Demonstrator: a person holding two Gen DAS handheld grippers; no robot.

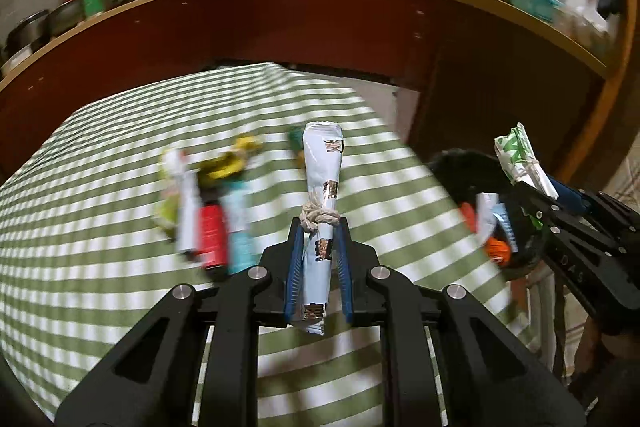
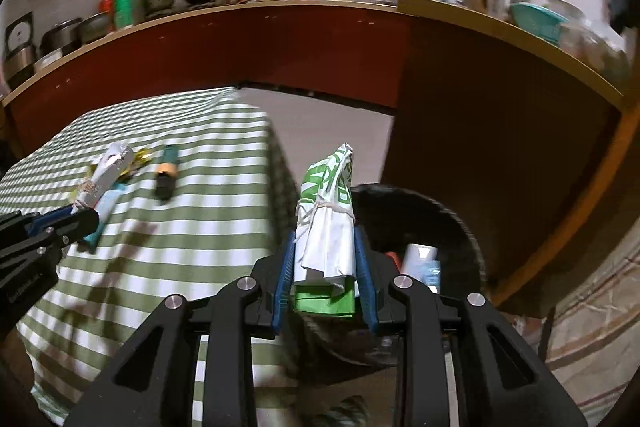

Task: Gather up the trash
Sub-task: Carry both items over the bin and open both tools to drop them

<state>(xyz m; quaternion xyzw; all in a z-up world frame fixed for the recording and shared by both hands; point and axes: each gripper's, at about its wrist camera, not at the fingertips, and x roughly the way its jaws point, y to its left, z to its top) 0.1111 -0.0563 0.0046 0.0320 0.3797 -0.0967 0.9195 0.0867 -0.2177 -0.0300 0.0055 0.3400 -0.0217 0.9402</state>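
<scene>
My left gripper [image 1: 319, 227] is shut on a pale blue rolled paper tied with string [image 1: 322, 183], held above the green-striped table [image 1: 120, 287]. It shows in the right wrist view [image 2: 108, 171] too. My right gripper [image 2: 325, 241] is shut on a green-and-white rolled paper tied with string [image 2: 328, 223], held over a black trash bin [image 2: 452, 227] off the table's right edge. The bin [image 1: 460, 167] holds several pieces of trash. More wrappers [image 1: 208, 211] lie blurred on the table.
A dark tube with an orange band [image 2: 166, 173] lies on the table. A red-brown kitchen counter [image 1: 320, 15] with pots and bottles curves behind. Tiled floor [image 2: 592, 307] is at the right.
</scene>
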